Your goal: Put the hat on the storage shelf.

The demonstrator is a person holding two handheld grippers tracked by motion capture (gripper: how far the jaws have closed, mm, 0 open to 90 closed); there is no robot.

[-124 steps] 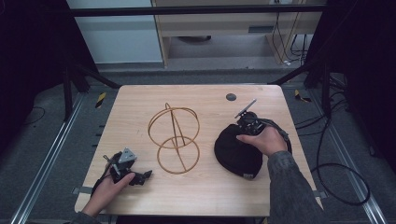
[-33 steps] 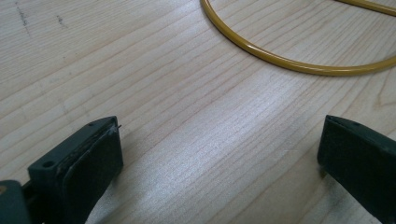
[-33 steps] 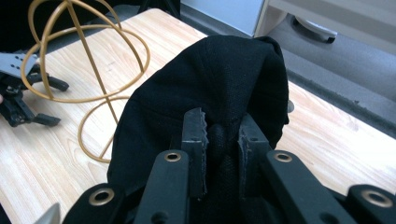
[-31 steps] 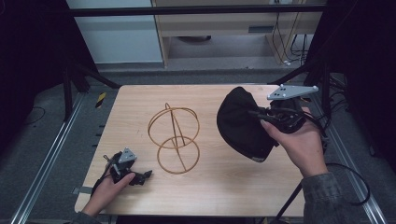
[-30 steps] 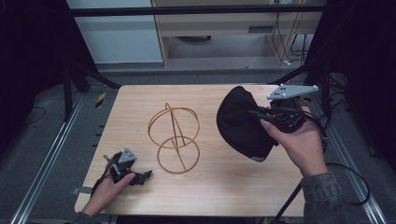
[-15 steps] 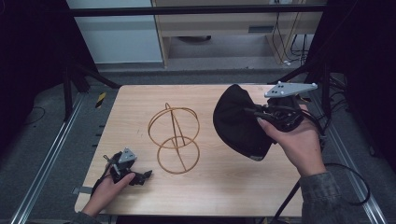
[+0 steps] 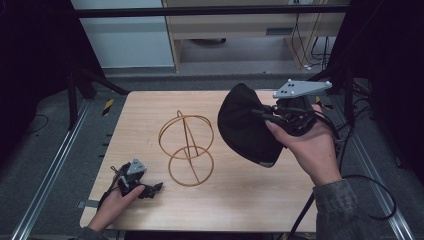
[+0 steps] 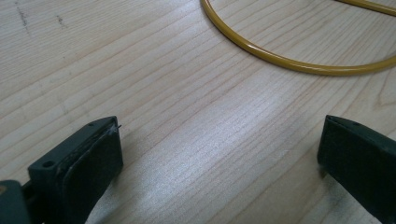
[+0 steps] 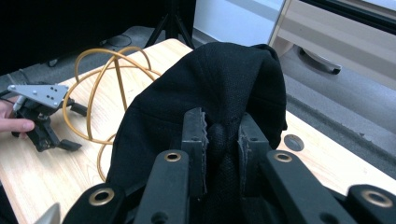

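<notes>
While the right side does the lifting, the lines read like this:

Right gripper: the right gripper [image 7: 267, 117] is up off the wooden table [image 7: 240, 200], held in the person's right hand [image 7: 312, 147] over the table's far right part, with its grey three-cornered plate on top and its cable trailing down past the sleeve.

Right jaws: in the right gripper view they stand narrow and pinch a bunched fold of the black cap [image 9: 219, 93] between their toothed pads.

Cap: in the high view the black cap [image 7: 245, 127] hangs in the air from that pinch, drooping down and to the left of the gripper, clear of the tabletop and just to the right of the wire stand, not touching it.

Wire stand: the golden wire stand [image 7: 187, 147] sits upright near the middle of the table, made of rings, with a round ring flat on the wood at its base.

Left gripper: the left gripper [image 7: 150, 189] lies low at the near left corner of the table, under the person's left hand [image 7: 117, 200], well apart from the cap.

Left jaws: in the left gripper view they stand wide apart with bare wood between them, gripping nothing; the curve of the stand's base ring [image 8: 289, 60] lies ahead of them on the table, apart from both jaws.

Small extra: a dark round disc [image 9: 294, 142] lies on the table beyond the cap in the right gripper view.
</notes>
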